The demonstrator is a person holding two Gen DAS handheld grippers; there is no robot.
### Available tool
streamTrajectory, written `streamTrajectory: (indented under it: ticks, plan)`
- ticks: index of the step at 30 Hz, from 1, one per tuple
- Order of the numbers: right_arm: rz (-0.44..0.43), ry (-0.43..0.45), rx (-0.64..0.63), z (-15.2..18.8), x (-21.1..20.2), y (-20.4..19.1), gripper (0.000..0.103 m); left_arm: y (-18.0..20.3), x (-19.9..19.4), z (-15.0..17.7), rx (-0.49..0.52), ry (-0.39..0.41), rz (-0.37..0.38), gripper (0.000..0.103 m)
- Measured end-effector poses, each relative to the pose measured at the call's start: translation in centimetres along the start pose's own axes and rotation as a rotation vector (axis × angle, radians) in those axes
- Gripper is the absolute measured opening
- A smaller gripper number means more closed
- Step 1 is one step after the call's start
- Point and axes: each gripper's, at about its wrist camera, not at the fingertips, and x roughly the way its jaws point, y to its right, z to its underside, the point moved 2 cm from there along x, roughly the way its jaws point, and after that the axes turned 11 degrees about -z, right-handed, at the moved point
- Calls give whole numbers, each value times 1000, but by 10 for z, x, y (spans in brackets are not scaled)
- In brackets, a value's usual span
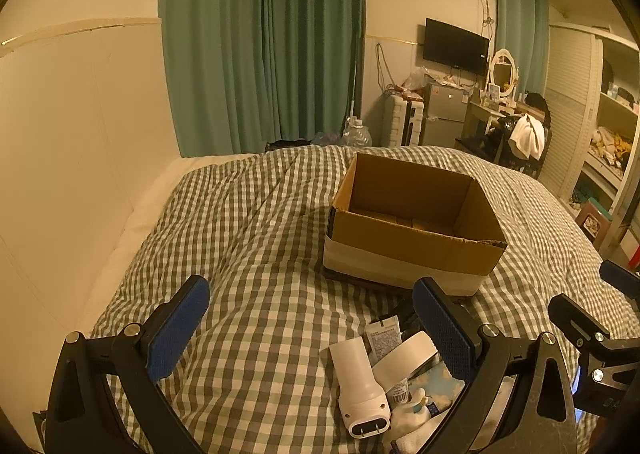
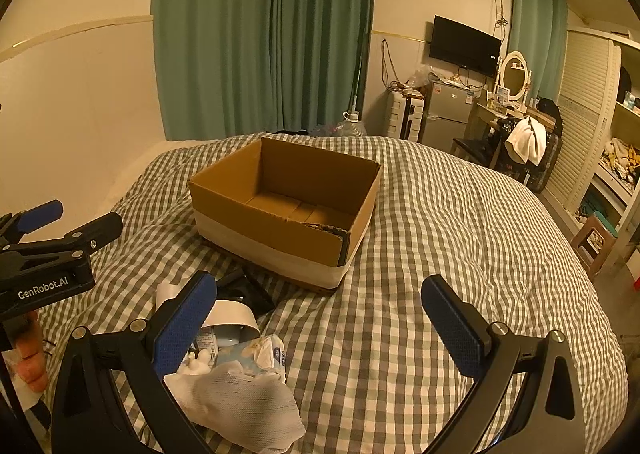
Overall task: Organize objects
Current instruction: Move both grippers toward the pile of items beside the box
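An open, empty cardboard box (image 1: 412, 232) sits on the checked bed; it also shows in the right wrist view (image 2: 280, 210). A heap of small items lies in front of it: a white plug adapter (image 1: 360, 390), a roll of white tape (image 1: 404, 360), a sachet (image 1: 384, 336), a white glove (image 2: 240, 402), a tissue pack (image 2: 268, 354) and a black object (image 2: 248, 290). My left gripper (image 1: 310, 318) is open above the quilt, its right finger over the heap. My right gripper (image 2: 320, 314) is open, its left finger over the heap.
The checked quilt (image 2: 460, 254) covers the bed. A cream wall lies to the left. Beyond the bed are green curtains (image 1: 260, 42), a small fridge (image 1: 444, 114), a chair with a white towel (image 1: 528, 136) and shelves (image 1: 612, 142).
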Motion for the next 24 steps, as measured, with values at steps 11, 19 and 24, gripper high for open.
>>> streamTrajectory:
  ticks: [11,19,24]
  plan:
    - [-8,-11,-3,1,2,-1,103,0,-5,-3,-1,24,20,103]
    - [-20,-14,-15,0,-1,-6,103,1,-10,-3,1,28,45,103]
    - [-27,-21,-24,2,-3,-10,103,-1,-13,1,4,33,56,103]
